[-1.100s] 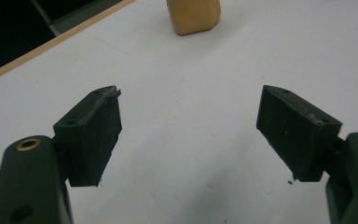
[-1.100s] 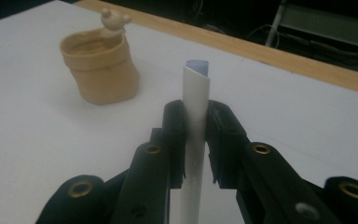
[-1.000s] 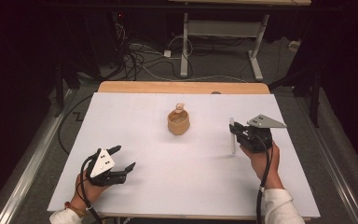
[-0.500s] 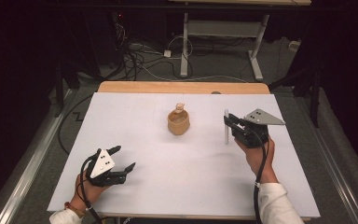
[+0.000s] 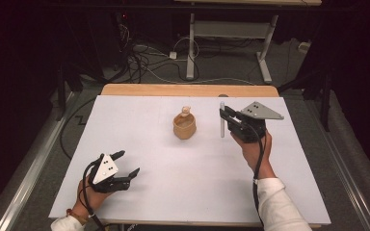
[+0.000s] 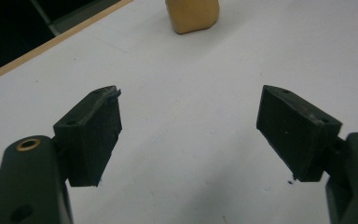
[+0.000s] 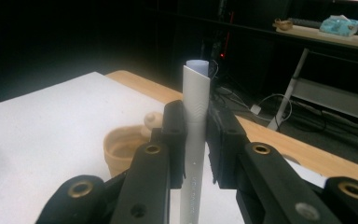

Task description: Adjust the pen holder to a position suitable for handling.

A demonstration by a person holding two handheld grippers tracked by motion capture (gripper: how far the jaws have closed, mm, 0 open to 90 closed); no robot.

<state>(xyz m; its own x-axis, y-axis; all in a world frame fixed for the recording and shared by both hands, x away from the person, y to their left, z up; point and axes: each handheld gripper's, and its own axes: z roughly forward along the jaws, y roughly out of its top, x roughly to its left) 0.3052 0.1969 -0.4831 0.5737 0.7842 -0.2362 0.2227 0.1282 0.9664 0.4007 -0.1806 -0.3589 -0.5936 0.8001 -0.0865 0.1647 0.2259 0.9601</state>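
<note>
While the person's left hand rests low at the near left corner of the white bench, the left claw it holds stands wide apart with nothing between its jaws, just above the bench surface. In the left gripper view the bare white surface shows between the two black jaws, and the tan cup stands far ahead. Farther away, on the right side, the right hand lifts the right claw, which is clamped on a grey-white stick held upright. In the right gripper view the stick rises between the closed jaws. The cup stands near the middle of the bench, left of the stick and apart from it.
</note>
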